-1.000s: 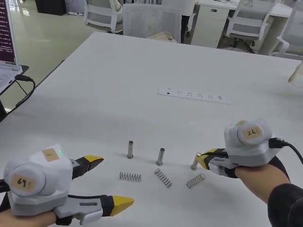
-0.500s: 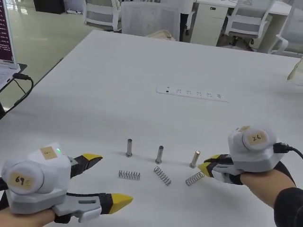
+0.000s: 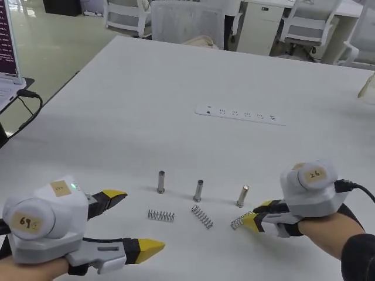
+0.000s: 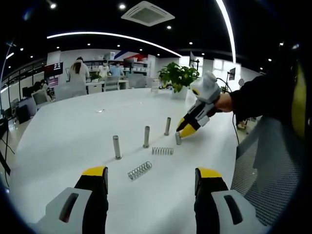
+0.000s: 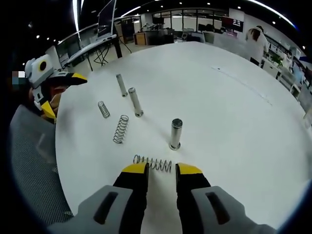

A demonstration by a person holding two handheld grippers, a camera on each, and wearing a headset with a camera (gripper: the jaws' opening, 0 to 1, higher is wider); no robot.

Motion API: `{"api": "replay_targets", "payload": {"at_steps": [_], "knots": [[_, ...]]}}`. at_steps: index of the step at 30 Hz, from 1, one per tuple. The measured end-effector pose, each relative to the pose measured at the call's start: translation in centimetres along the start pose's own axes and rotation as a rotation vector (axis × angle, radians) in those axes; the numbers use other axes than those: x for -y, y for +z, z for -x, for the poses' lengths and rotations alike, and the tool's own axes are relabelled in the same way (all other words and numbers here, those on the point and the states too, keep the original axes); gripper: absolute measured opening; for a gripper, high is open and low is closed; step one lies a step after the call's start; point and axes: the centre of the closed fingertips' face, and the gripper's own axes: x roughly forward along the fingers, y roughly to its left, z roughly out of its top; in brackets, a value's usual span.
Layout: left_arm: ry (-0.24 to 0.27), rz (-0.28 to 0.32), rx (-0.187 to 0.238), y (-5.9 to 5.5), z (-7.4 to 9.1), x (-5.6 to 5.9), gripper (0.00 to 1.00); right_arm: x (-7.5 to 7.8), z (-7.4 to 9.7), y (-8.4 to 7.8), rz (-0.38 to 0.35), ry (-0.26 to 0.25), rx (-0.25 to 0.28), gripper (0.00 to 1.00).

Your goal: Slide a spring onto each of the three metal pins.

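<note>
In the head view, we saw the white table (image 3: 176, 88) run broad and smooth to its far edge, with a power strip (image 3: 240, 115) well beyond the work and open room all round. Three short metal pins (image 3: 198, 190) stood upright in a row, and three wire springs (image 3: 201, 216) lay just in front of them. The left tongs (image 3: 133, 221) were spread wide, near the left spring (image 3: 160, 216) but apart from it. The yellow tips of the right tongs (image 3: 255, 213) sat at the right spring (image 3: 237, 222), near the right pin (image 3: 242, 195).

In the left gripper view, the left spring (image 4: 140, 170) lay ahead of the spread left tongs (image 4: 151, 178), between their tips. The right tongs (image 4: 186, 129) pointed down at the right spring (image 4: 178, 138).

In the right gripper view, the right tongs (image 5: 158, 170) were narrowly parted. The right spring (image 5: 152, 164) lay crosswise at their tips, not pinched. The right pin (image 5: 175, 133) stood just beyond. The left tongs (image 5: 63, 93) hung by the table's near edge.
</note>
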Motion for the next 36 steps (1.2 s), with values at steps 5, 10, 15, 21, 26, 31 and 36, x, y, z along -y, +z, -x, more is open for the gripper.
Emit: {"api": "replay_targets", "payload": {"at_steps": [5,10,15,21,26,31,36], "knots": [[-0.001,0.0,-0.001,-0.1,0.0,0.0,0.69,-1.0,0.2,-0.4,-0.022,0.037,-0.014,0.15],[-0.001,-0.002,0.0,0.0,0.0,0.0,0.69,-2.0,0.4,-0.9,-0.026,0.062,-0.028,0.15],[0.0,-0.001,0.002,0.0,0.1,0.0,0.69,-3.0,1.0,-1.2,0.007,0.091,-0.036,0.19],[-0.003,-0.004,-0.002,0.0,0.0,0.1,0.68,-2.8,0.9,-1.6,0.217,0.098,-0.078,0.22],[-0.002,-0.002,-0.002,0.0,0.1,0.2,0.68,-2.3,0.0,-1.5,0.315,0.084,-0.096,0.25],[0.0,-0.001,-0.003,0.0,0.1,0.1,0.68,-2.7,-0.6,-0.6,0.328,0.123,-0.071,0.25],[0.0,-0.002,-0.008,0.0,0.1,0.1,0.68,-3.2,-1.2,-0.3,0.362,0.167,-0.078,0.26]]}}
